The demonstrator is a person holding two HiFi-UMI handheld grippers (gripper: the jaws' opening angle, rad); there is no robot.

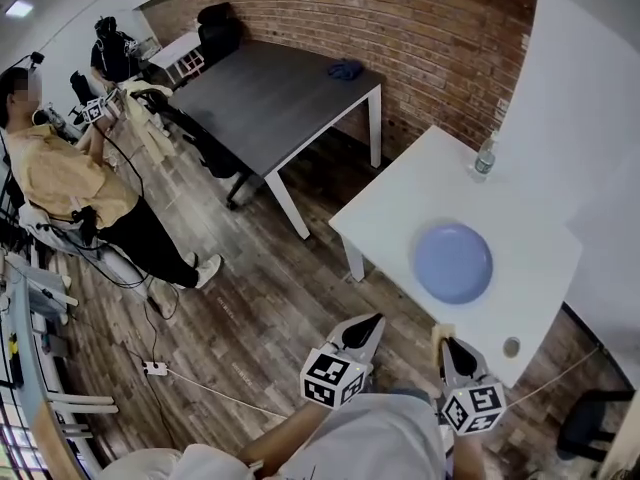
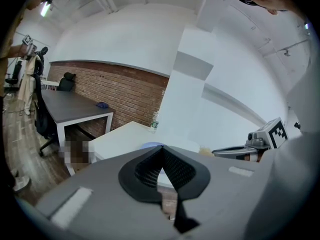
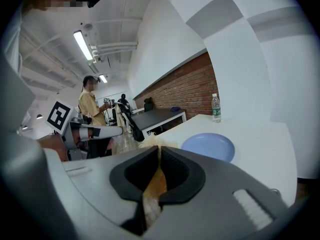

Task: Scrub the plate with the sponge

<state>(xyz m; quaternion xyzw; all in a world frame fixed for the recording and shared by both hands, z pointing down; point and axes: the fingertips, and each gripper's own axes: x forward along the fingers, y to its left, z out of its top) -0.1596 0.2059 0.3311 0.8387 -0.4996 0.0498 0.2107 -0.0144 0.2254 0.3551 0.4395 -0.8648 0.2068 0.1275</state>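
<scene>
**Q:** Nearest are both tongs. How do they stand?

**R:** Left tongs (image 2: 161,151) are pressed together with nothing between them. Right tongs (image 3: 159,149) pinch the yellow sponge (image 3: 155,180).

**Q:** And the plate?

**R:** Blue plate (image 1: 453,262) lies flat on the white surface (image 1: 535,253), just beyond the sponge and apart from it. A water bottle (image 1: 485,156) stands upright at the far corner.

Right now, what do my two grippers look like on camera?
Both match: the left gripper and right gripper have grey bodies tapering to pointed jaws lined with black ribbed pads. Each carries a white cube printed with black square markers. The person holding them wears a light-coloured top.
</scene>
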